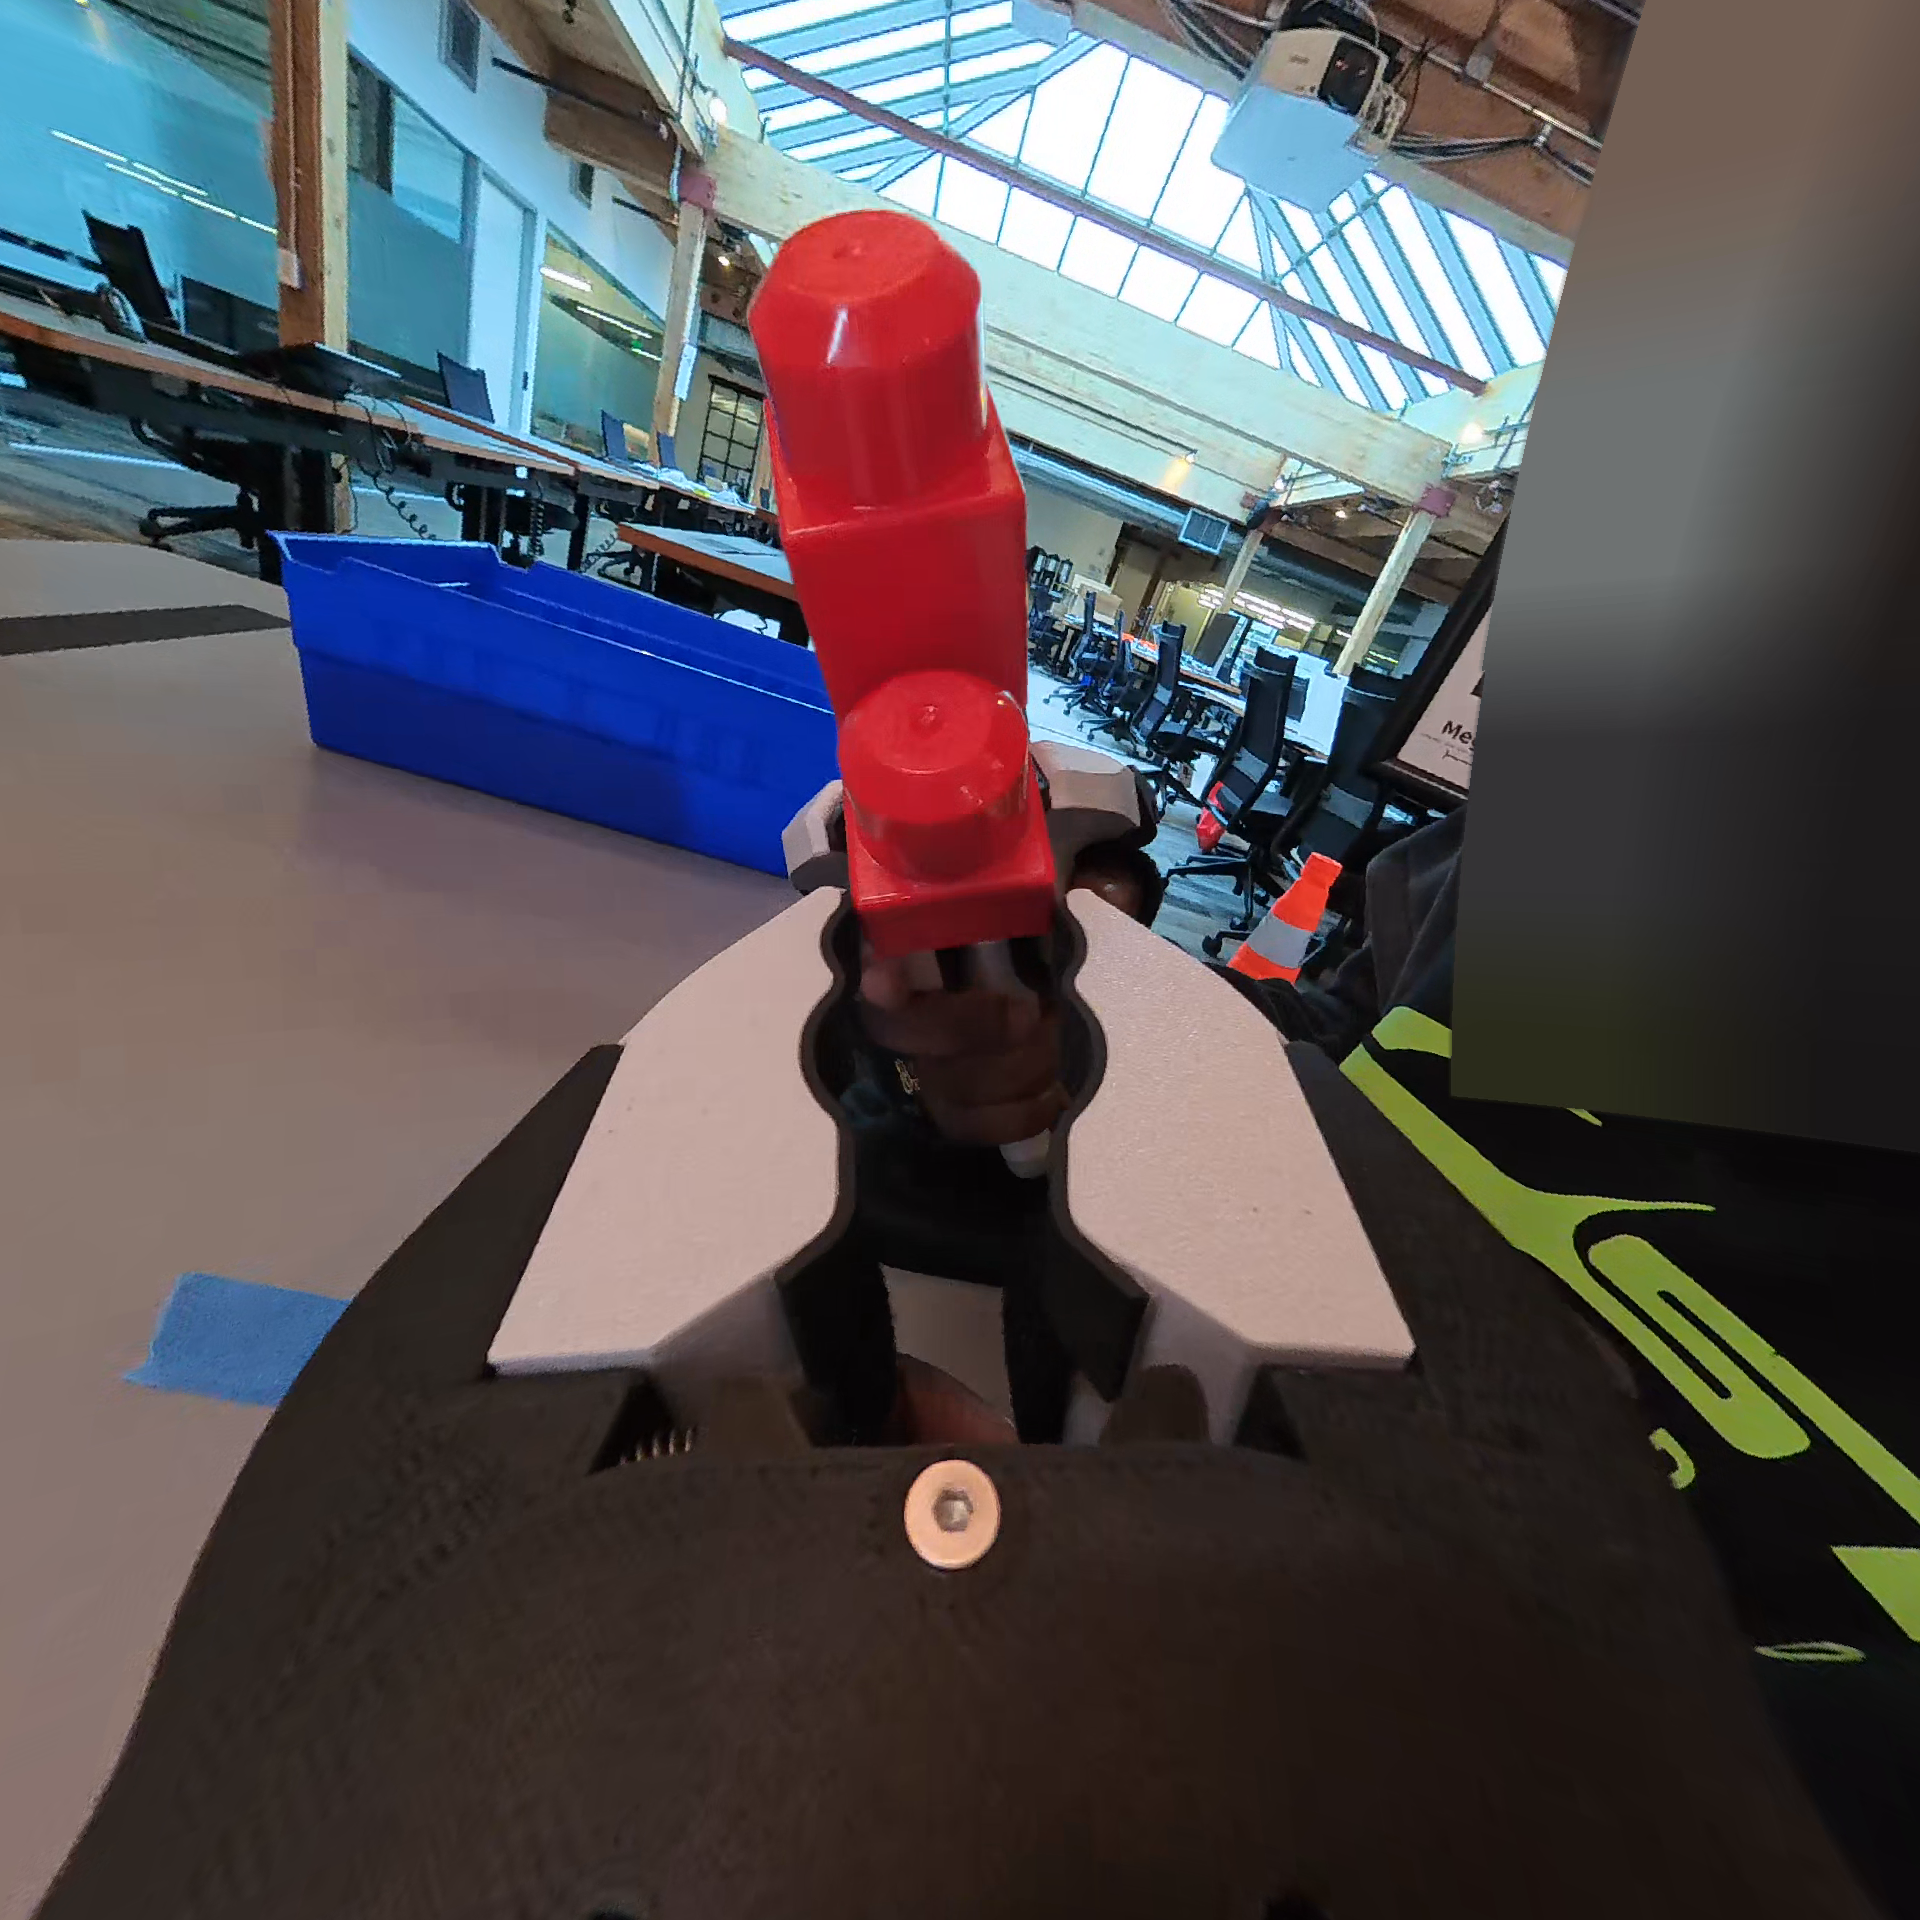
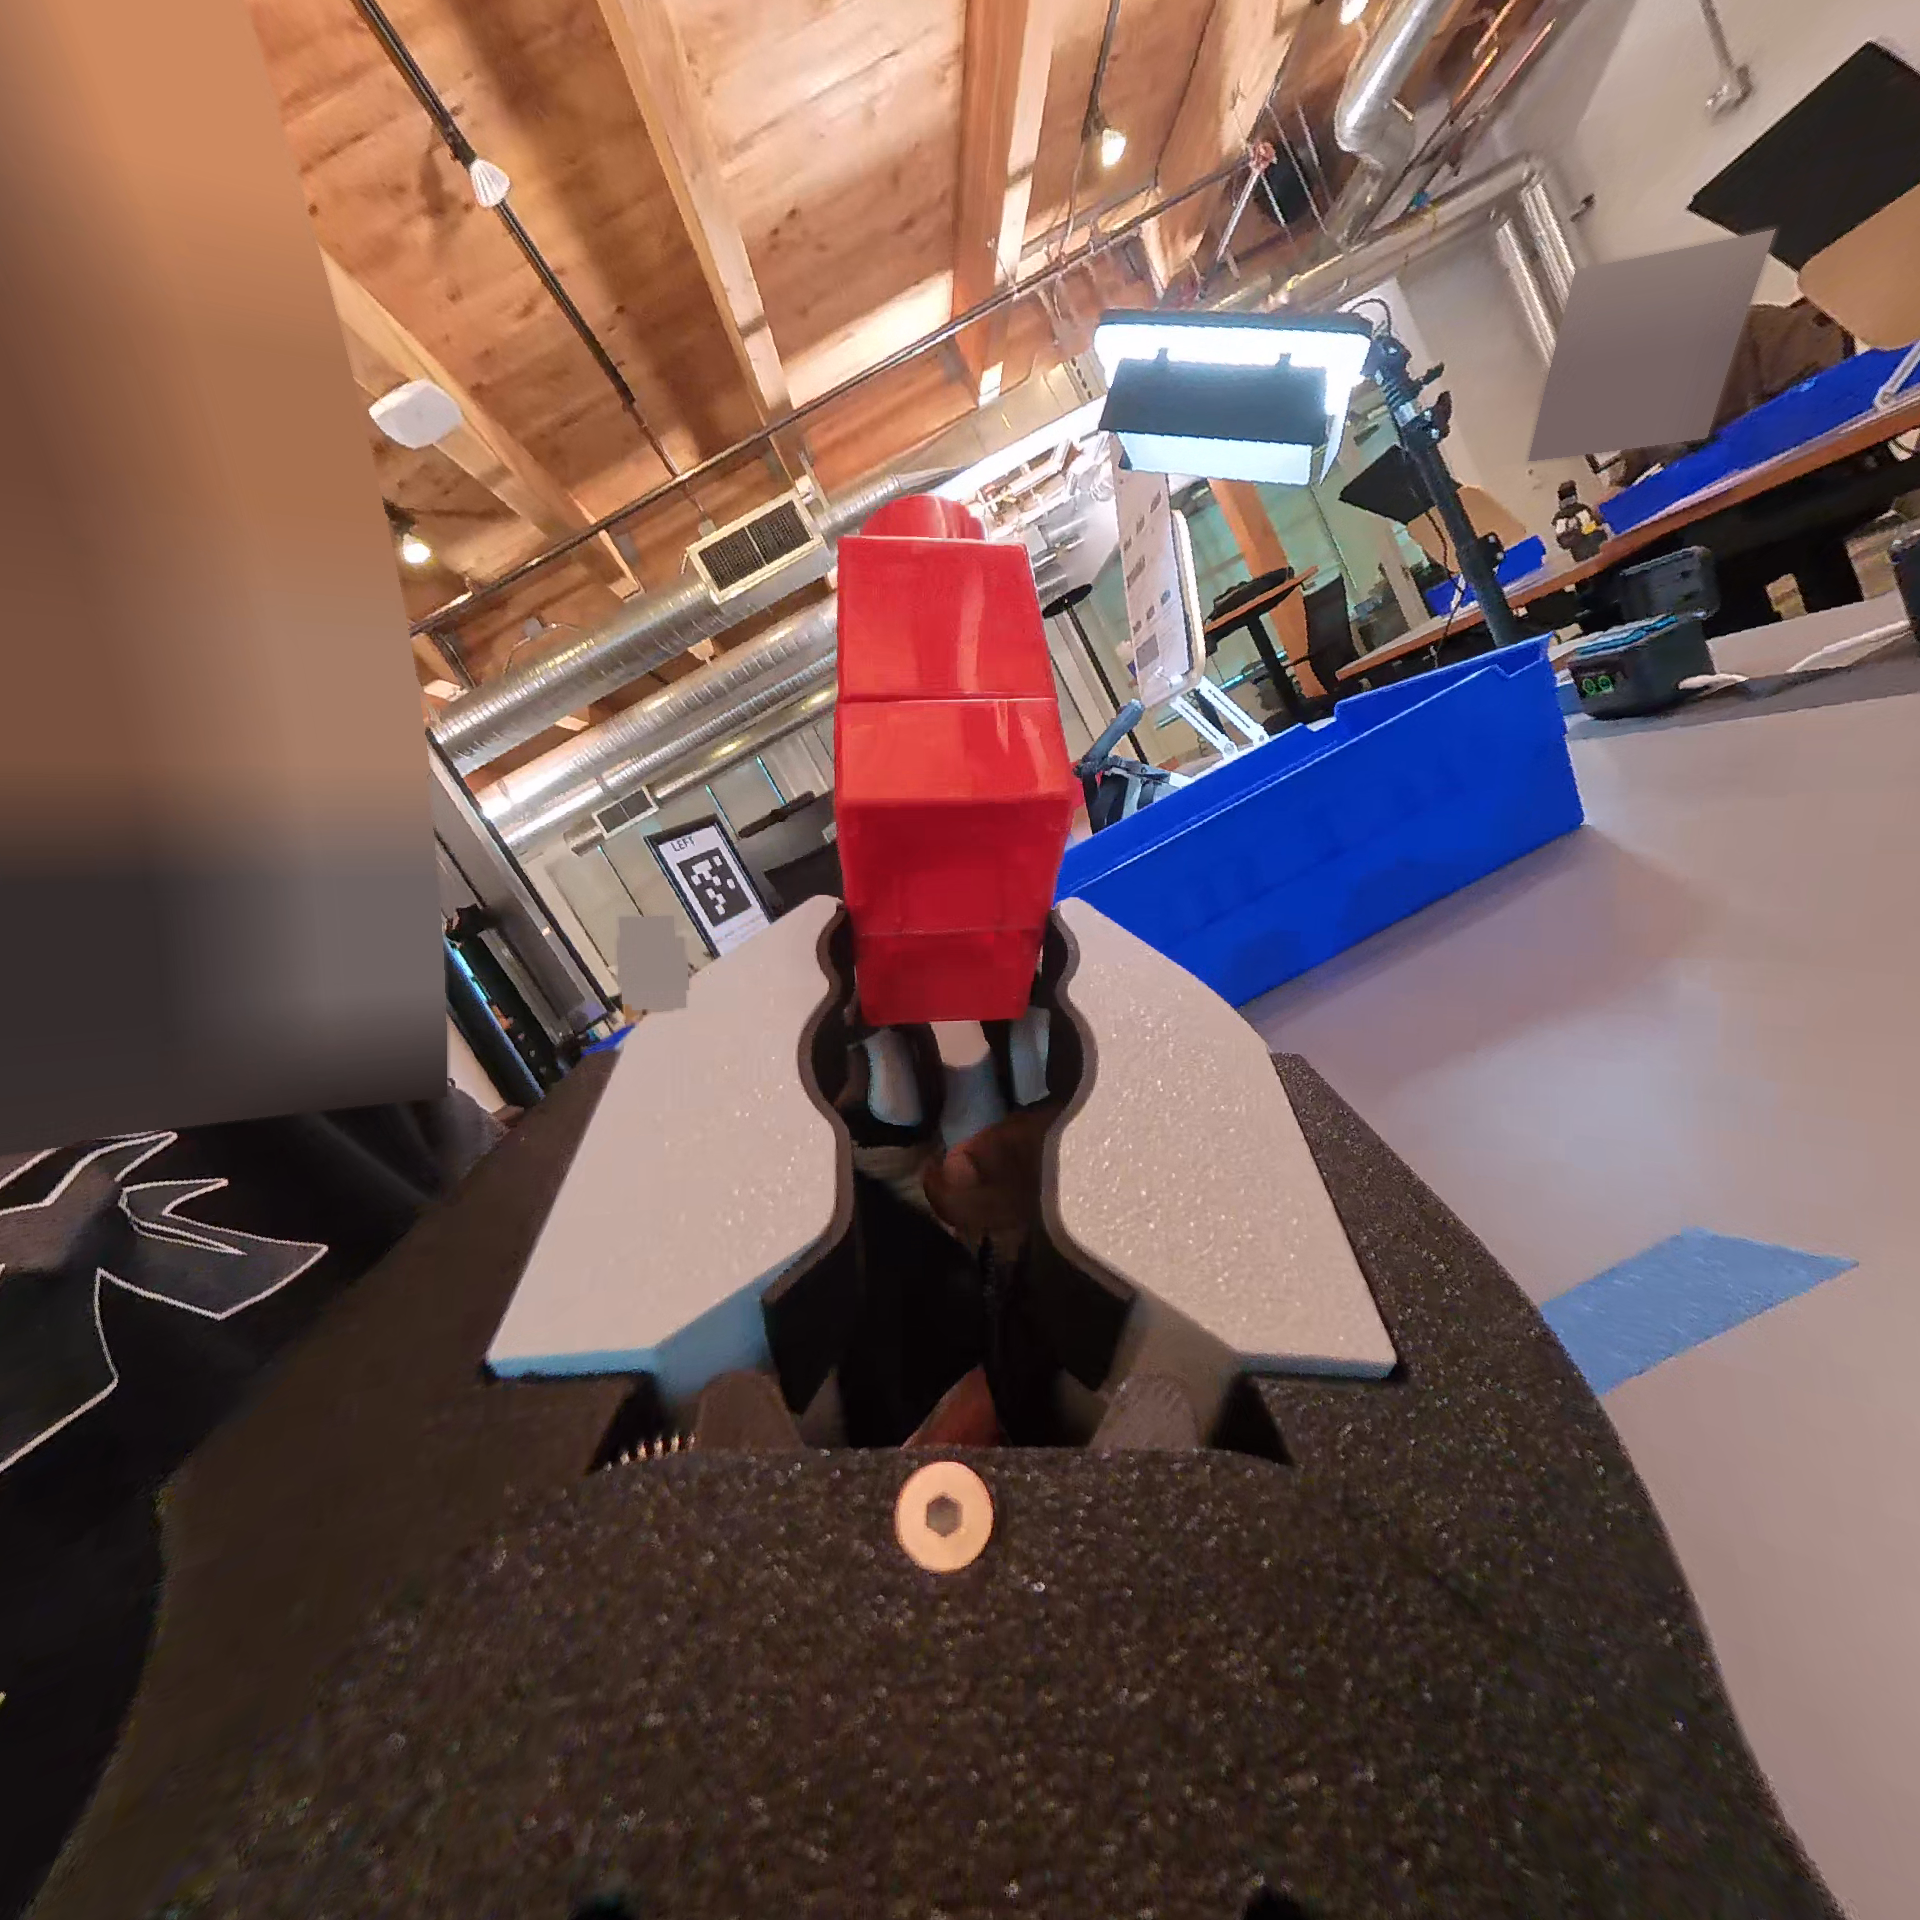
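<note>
Grey table (image 1: pixel 312 935) with blue bin (image 1: pixel 540 686) under timber ceiling, both tongs clenched on red blocks (image 1: pixel 951 831)

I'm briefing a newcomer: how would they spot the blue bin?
Start at the wide grey table. Beyond the red block stack clamped in both tongs, the blue bin sits on it, long and open-topped; the only other blue is flat tape.

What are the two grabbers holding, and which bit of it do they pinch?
Both pinch one red block stack at its bottom end: the left gripper and the right gripper each squeeze the lowest block's sides.
</note>
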{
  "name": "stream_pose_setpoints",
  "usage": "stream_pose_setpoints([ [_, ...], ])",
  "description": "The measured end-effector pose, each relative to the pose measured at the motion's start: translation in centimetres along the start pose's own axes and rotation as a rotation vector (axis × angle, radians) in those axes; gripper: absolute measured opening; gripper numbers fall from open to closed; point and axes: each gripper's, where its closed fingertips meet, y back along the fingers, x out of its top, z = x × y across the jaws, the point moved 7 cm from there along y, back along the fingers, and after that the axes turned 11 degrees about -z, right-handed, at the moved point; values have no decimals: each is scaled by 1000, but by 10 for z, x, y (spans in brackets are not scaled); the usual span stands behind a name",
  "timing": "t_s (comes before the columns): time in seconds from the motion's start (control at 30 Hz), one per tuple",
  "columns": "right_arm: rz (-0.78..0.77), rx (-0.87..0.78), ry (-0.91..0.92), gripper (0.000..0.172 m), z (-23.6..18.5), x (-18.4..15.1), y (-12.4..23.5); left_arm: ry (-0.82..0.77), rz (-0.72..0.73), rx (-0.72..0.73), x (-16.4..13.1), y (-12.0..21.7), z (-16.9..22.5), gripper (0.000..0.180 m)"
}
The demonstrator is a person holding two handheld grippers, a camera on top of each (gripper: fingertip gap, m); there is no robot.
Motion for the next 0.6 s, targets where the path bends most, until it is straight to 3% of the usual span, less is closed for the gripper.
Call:
stream_pose_setpoints([
  [0.4,-35,-25,72,35,-3,-3,1,0,12,-12,0,1,1,35],
  [0.47,-73,-70,59,34,2,-2,4,-25,8,77,0,3,-3,35],
  [0.53,-92,-172,93,47,9,5,14,-73,-24,251,0,8,-10,35],
  [0.6,-119,-304,185,49,13,15,26,-168,-102,450,-1,12,-16,35],
])
